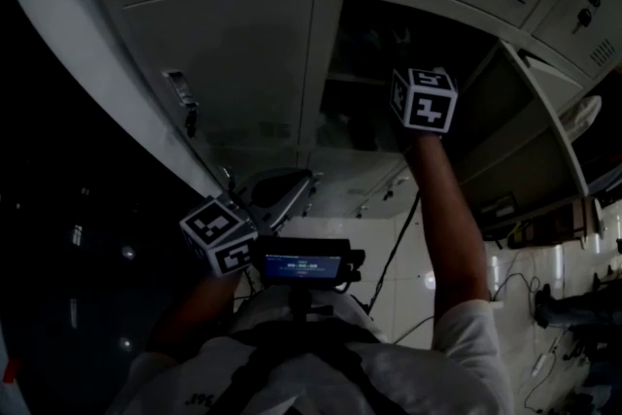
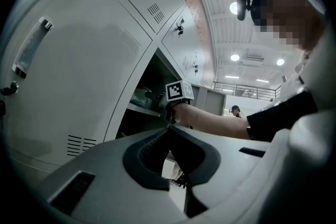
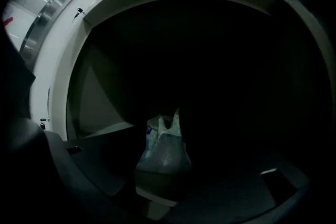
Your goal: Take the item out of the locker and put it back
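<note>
A pale, knotted plastic bag (image 3: 163, 149) stands on the floor of the dark open locker compartment (image 1: 374, 53). In the right gripper view it sits straight ahead between my right gripper's (image 3: 168, 191) widely spread jaws, and neither jaw touches it. In the head view that gripper's marker cube (image 1: 425, 99) is at the compartment's mouth, its jaws hidden in the dark. The left gripper view shows the bag (image 2: 140, 97) on a shelf past the right hand. My left gripper (image 2: 176, 176) hangs back outside the locker, jaws together and empty.
A closed locker door (image 1: 219, 53) with a handle (image 1: 180, 90) is left of the open compartment. The open door (image 1: 530, 126) stands edge-on to the right. More closed lockers run above. A small lit screen (image 1: 303, 265) sits at the person's chest.
</note>
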{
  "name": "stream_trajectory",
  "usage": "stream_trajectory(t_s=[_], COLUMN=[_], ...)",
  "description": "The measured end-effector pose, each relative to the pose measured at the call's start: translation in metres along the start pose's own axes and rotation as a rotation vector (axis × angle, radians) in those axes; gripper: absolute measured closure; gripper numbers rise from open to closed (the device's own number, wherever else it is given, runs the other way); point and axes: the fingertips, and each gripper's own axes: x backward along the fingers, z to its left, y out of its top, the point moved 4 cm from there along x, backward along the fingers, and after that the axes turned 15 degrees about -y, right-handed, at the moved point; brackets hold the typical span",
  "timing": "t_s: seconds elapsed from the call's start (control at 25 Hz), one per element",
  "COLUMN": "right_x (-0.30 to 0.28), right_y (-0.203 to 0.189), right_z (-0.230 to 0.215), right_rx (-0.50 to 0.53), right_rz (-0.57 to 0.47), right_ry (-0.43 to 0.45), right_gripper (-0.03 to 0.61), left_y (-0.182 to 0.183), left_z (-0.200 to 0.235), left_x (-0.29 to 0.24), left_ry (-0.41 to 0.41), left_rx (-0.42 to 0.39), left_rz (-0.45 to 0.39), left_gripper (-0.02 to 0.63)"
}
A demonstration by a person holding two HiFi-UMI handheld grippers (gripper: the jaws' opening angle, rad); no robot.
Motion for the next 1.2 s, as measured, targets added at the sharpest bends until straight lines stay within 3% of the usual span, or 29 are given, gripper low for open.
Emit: stream_trajectory(t_s=[0.36, 0.72, 1.2], right_x=[-0.037, -0.035, -0.01], right_y=[-0.011, -0.012, 0.004], right_z=[0.011, 0.01, 0.005], right_rx=[0.002, 0.082, 0.079], right_rz=[0.119, 0.082, -0.007], right_ry=[0.034, 0.015, 0.038], right_gripper=[0.336, 0.517, 0.54], left_y=[0.002, -0.001, 0.001], left_z=[0.002, 0.003, 0.007], left_x=[0.004, 0.001, -0.006], left_ry=[0.039, 0.048, 0.048], left_rx=[-0.004, 0.003, 0.013], left_rz=[-0.027, -0.03, -0.045], left_gripper=[0.621, 0.621, 0.621])
